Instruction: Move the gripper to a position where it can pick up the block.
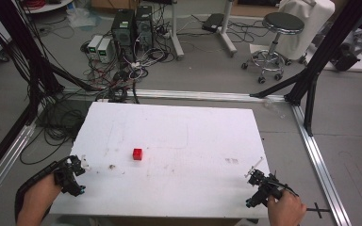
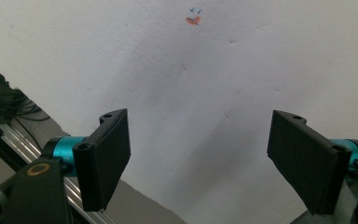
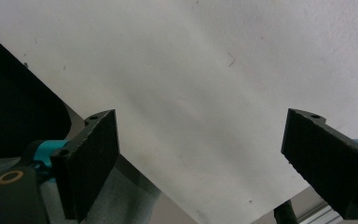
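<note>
Left gripper (image 2: 198, 161): flat black rectangular jaws, small screw holes at tips, teal cylinders behind, brass-ringed hole lower left of frame. Right gripper (image 3: 205, 163): same build, textured pads. Black cable loops at lower left of high view; sleeves apparently bare.

We see a white counter (image 1: 193, 127) with faint brownish smudges, and a bright red cube (image 1: 137, 154) on it. Each black hand-held gripper has teal fittings behind its jaws. A small orange and blue mark (image 2: 193, 18) dots the white surface. The floor (image 1: 207, 70) is grey.
</note>
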`<act>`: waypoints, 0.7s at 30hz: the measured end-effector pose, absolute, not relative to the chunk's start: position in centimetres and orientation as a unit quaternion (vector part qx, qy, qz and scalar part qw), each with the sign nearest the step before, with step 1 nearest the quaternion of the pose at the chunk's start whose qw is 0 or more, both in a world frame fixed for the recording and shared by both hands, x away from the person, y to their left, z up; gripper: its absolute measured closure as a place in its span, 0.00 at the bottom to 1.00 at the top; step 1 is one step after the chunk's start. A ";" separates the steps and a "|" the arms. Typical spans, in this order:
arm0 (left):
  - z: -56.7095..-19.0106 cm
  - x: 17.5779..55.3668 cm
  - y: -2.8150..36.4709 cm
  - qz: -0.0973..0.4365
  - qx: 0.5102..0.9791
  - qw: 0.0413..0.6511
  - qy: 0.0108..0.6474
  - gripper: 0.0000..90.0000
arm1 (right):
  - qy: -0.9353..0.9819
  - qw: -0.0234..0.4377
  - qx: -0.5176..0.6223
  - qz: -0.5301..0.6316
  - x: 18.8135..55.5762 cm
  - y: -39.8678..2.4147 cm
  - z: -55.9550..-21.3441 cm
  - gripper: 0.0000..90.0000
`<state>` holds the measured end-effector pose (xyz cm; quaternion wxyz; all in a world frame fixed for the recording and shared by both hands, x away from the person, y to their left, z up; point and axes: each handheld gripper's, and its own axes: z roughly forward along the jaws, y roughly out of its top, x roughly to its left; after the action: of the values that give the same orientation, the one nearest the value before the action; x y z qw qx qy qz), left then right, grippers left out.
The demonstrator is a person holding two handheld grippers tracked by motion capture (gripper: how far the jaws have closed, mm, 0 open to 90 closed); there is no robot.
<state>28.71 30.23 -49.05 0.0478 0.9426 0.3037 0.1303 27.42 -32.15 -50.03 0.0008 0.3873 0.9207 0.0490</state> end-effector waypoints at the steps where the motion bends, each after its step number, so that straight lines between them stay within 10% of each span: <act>1: -49.0 28.7 30.2 0.130 0.943 0.048 0.304 0.24 | 0.921 0.002 0.387 0.048 27.4 -32.1 -50.0 0.12; 21: -48.5 28.7 29.8 0.127 0.946 0.056 0.294 0.24 | 0.921 0.004 0.387 0.054 27.4 -31.9 -49.8 0.12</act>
<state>28.69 29.82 -48.51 0.0564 0.9458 0.2935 0.1270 27.40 -31.88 -49.75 0.0043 0.3869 0.9205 0.0544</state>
